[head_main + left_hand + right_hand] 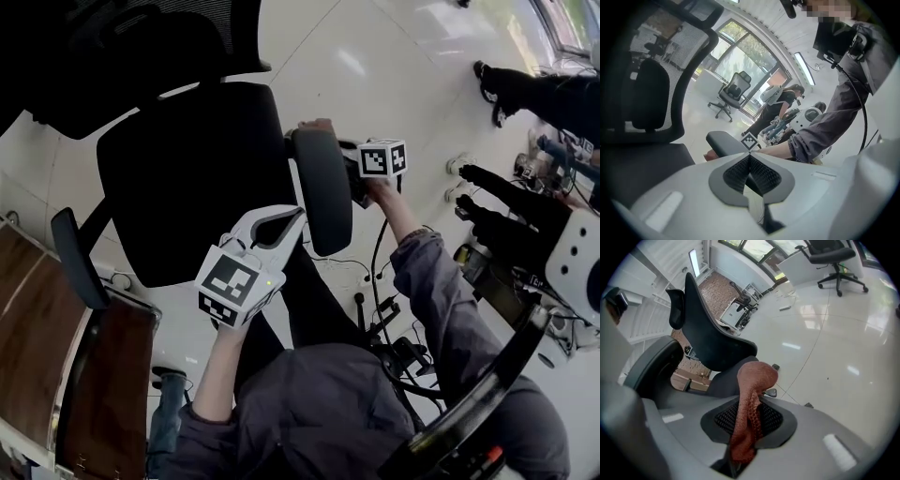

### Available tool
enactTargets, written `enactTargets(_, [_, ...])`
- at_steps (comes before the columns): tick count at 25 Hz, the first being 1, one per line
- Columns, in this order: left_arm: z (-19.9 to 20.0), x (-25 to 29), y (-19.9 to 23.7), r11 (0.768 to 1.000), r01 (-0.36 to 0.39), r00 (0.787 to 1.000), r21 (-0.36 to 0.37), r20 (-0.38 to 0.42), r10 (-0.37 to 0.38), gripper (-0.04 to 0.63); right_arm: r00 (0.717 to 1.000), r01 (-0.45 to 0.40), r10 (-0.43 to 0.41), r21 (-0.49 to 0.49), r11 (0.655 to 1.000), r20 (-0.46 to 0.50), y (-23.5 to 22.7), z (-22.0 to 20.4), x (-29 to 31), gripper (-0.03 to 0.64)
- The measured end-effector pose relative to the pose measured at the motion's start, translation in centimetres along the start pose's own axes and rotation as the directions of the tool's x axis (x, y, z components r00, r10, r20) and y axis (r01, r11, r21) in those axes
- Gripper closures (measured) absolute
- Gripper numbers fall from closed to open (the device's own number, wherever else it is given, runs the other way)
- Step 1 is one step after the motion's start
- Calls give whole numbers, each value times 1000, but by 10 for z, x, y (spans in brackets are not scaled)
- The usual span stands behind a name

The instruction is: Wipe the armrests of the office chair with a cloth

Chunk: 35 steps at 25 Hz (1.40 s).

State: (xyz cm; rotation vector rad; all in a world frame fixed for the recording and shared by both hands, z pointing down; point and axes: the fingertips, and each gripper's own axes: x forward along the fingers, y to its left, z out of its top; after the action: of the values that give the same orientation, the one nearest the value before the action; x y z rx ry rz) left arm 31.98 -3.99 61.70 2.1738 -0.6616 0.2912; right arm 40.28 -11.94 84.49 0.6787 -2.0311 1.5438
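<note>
The black office chair's seat (187, 178) lies below me, with its right armrest (323, 187) and left armrest (80, 258). My right gripper (749, 416) is shut on a reddish cloth (751, 394). It sits at the right armrest's outer side, its marker cube (382, 157) showing, and the cloth (314, 124) peeks out at the pad's far end. My left gripper (291, 220) is shut with nothing in it, its tips close to the inner side of the same armrest (724, 143). Whether the tips touch the pad is unclear.
A wooden cabinet (56, 375) stands at the lower left. Cables (394, 352) and floor sockets (459, 167) lie to the right, beside a white machine (577, 253) and a person's legs (534, 89). Another office chair (731, 93) and a person (776, 105) stand further off.
</note>
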Motion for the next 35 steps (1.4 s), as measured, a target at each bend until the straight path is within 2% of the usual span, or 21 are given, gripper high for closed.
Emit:
enactTargets(6, [8, 1, -20, 1000, 18, 1000, 20, 2, -18, 581, 993, -75, 76, -17, 997, 92, 43, 20, -52, 543])
enactTargets(14, [-1, -22, -25, 1000, 17, 1000, 20, 21, -18, 581, 989, -63, 68, -37, 997, 133, 77, 2, -81, 543])
enactTargets(20, [-17, -29, -9, 1000, -1, 1000, -13, 29, 1, 581, 990, -41, 40, 5, 999, 137, 46, -1, -47, 543])
enactTargets(24, [-18, -28, 3, 999, -8, 1000, -38, 23, 8, 581, 990, -43, 29, 95, 995, 141, 13, 2, -20, 543])
enactTargets(28, [-19, -20, 8, 998, 4, 1000, -57, 10, -4, 581, 998, 26, -31, 95, 995, 55, -16, -7, 6, 545])
enactTargets(32, [-19, -16, 9, 999, 17, 1000, -44, -3, -17, 581, 998, 52, -54, 95, 994, 13, -18, -14, 26, 545])
enactTargets(35, [-15, -17, 4, 998, 39, 999, -40, -10, -40, 581, 999, 36, -40, 104, 994, 34, -4, -10, 23, 545])
